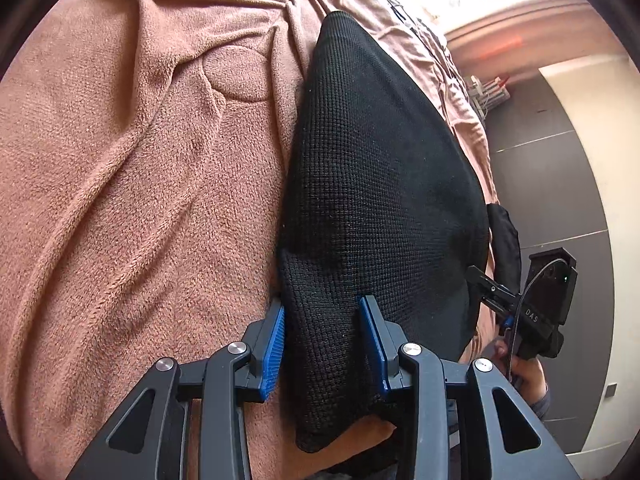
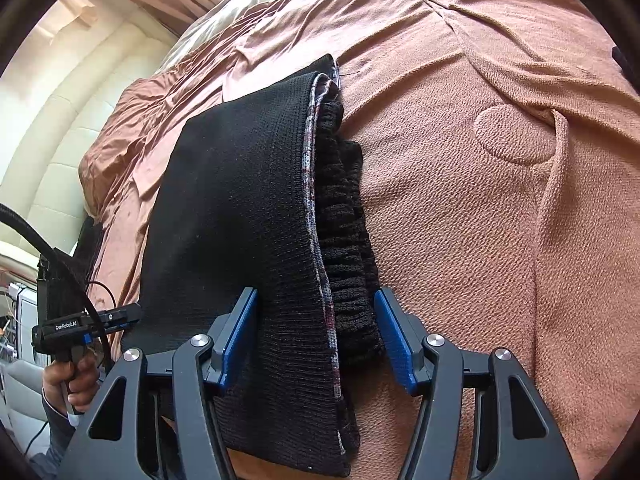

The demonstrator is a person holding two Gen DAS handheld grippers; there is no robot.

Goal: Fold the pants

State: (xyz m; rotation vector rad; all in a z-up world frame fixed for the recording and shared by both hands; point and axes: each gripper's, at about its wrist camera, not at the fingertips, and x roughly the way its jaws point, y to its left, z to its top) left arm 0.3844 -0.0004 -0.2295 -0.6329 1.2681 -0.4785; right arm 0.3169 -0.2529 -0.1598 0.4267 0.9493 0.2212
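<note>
Black knit, coarse and waffle-textured, fills the gap of both my tools: one pair of pants (image 1: 372, 184), folded into a thick, layered bundle. My left gripper (image 1: 322, 344) has its two blue ribbed pads against either side of a bunched corner of the cloth, clamped on it. My right gripper (image 2: 316, 336) stands wider, its two blue pads closed on the stacked end, where I count a flat knit panel, a thin plaid-looking lining edge and a gathered, ribbed elastic waistband (image 2: 348, 240) beside it. The right pad sits close against the waistband, though the fisheye makes the contact there hard to judge.

From each camera the bundle runs lengthwise away from me, its long axis along the line of my fingers, narrowing toward a rounded far end in the left view and a squarer far end in the right. It lies on a pinkish-brown fleece blanket (image 1: 132, 184), soft and nubby, with raised seams and one round stitched patch (image 2: 516, 136).

Off to the side, each view catches the other gripper and the hand (image 2: 72, 384) holding it. Beyond the blanket lies a smoother, wrinkled sheet (image 2: 160, 112) of similar colour.
</note>
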